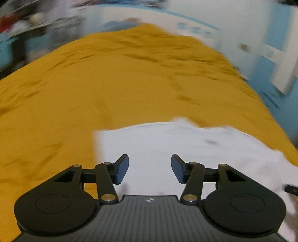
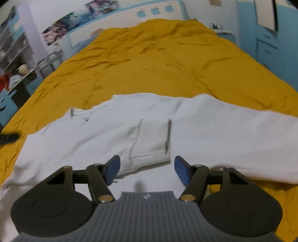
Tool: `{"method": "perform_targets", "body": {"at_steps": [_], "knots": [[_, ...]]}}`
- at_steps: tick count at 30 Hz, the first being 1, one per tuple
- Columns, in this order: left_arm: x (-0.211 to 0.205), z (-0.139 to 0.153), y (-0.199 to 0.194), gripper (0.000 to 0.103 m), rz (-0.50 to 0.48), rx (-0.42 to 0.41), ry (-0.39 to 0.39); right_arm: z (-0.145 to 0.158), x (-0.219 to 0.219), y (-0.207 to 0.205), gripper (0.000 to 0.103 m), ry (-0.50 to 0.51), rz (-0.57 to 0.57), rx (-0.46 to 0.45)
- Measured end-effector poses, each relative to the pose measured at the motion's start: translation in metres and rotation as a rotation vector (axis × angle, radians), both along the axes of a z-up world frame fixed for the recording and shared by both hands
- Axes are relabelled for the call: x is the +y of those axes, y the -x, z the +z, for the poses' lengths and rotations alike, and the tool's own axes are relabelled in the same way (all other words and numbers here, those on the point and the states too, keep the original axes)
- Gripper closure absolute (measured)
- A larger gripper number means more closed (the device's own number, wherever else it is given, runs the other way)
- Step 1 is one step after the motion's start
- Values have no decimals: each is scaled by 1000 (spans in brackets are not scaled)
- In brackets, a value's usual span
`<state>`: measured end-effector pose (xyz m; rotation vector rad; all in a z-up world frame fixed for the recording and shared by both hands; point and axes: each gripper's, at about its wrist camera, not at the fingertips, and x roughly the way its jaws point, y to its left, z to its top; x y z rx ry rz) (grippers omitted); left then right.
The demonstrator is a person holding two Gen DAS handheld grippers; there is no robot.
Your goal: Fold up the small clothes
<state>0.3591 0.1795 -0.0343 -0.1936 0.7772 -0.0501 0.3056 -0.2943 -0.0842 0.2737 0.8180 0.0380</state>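
Observation:
A white garment [image 2: 204,130] lies spread flat on a mustard-yellow bedspread [image 2: 149,59]. A folded sleeve [image 2: 152,141] lies across its middle. My right gripper [image 2: 147,170] is open and empty, just above the garment's near part, with the sleeve end between its blue pads. In the blurred left wrist view the same white garment [image 1: 167,149] lies on the yellow bedspread [image 1: 93,83]. My left gripper [image 1: 150,168] is open and empty over the garment near its left edge. The other gripper's dark tip [image 2: 8,138] shows at the far left of the right wrist view.
The bed fills most of both views. Shelves and a desk with clutter [image 2: 16,70] stand to its left. Blue cabinets [image 2: 266,42] stand to its right. A white headboard wall with posters [image 2: 89,16] is at the far end.

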Motion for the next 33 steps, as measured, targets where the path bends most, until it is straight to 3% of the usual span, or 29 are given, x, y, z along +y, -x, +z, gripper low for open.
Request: {"method": "perform_targets", "body": {"at_steps": [3,5,10,12,14,19,23,26,29,33], "knots": [[46,-14,-4,41,113,28,61,-9,-1,-11,46,-4,-27,18],[64,-26,-7,41,140,44,148,-14,0,-20,48,0,-46,25],[71,-54,-24,41,114,76,264,-24,6,-40,75,28,-68,44],[71,-63,-32,61,94,74,301,-24,11,-42,85,56,-67,40],[67,-65,-37,97,84,60,309,-22,11,-39,95,85,-78,30],[66,-44,-25,99,30,-43,291,-5,14,-26,102,110,-43,-18],[70,-32,-36,99,2,-50,224,13,21,-14,103,68,-23,-33],[70,-42,-51,99,-23,9,182,19,25,-2,103,37,-49,-28],[68,-60,-55,99,-30,72,145,0,21,-6,103,80,-75,17],[75,-61,-42,90,4,89,148,-24,10,-8,103,39,-88,61]]}}
